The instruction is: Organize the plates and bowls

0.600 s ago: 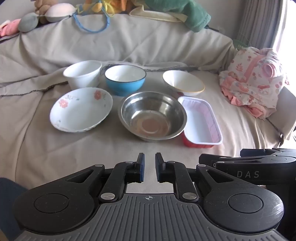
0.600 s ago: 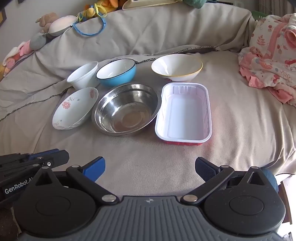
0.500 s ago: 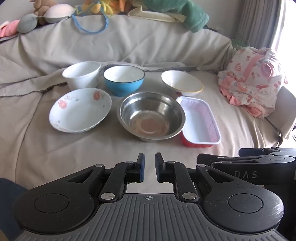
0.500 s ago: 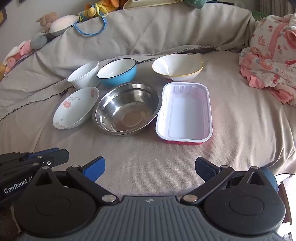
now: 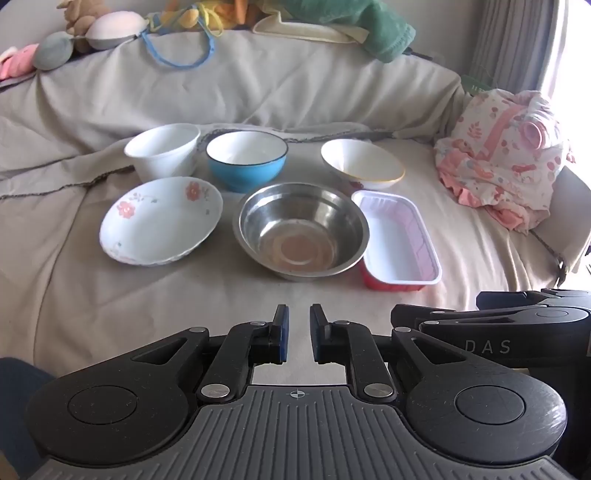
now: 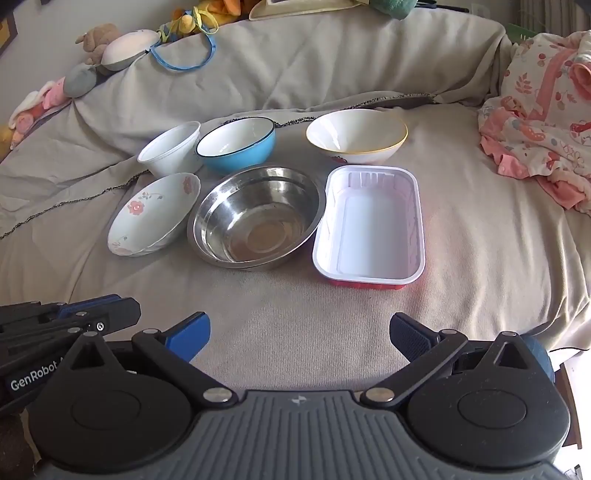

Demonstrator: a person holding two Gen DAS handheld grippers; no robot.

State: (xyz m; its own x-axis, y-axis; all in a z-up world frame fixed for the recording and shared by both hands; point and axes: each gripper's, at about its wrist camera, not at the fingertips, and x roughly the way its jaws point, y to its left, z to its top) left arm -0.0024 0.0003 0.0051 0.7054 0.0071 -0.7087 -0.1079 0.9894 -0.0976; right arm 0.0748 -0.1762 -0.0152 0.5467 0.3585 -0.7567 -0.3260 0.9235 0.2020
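Six dishes sit on a beige-covered sofa seat. A floral plate (image 5: 160,219) (image 6: 153,214), a steel bowl (image 5: 301,230) (image 6: 256,214) and a white-lined red tray (image 5: 397,240) (image 6: 369,225) form the near row. A white bowl (image 5: 162,151) (image 6: 170,147), a blue bowl (image 5: 246,158) (image 6: 236,144) and a yellow-rimmed white bowl (image 5: 362,164) (image 6: 356,134) form the far row. My left gripper (image 5: 297,332) is nearly shut and empty, short of the steel bowl. My right gripper (image 6: 299,332) is open and empty, short of the tray.
A pink floral cloth bundle (image 5: 506,158) (image 6: 543,122) lies at the right. Soft toys (image 5: 74,40) (image 6: 103,51) and a green towel (image 5: 376,29) sit on the sofa back. The seat drops off at the right edge (image 6: 569,325).
Both views have shifted slightly; the dishes sit a little lower in the left wrist view. No dish has moved and neither gripper's opening has changed.
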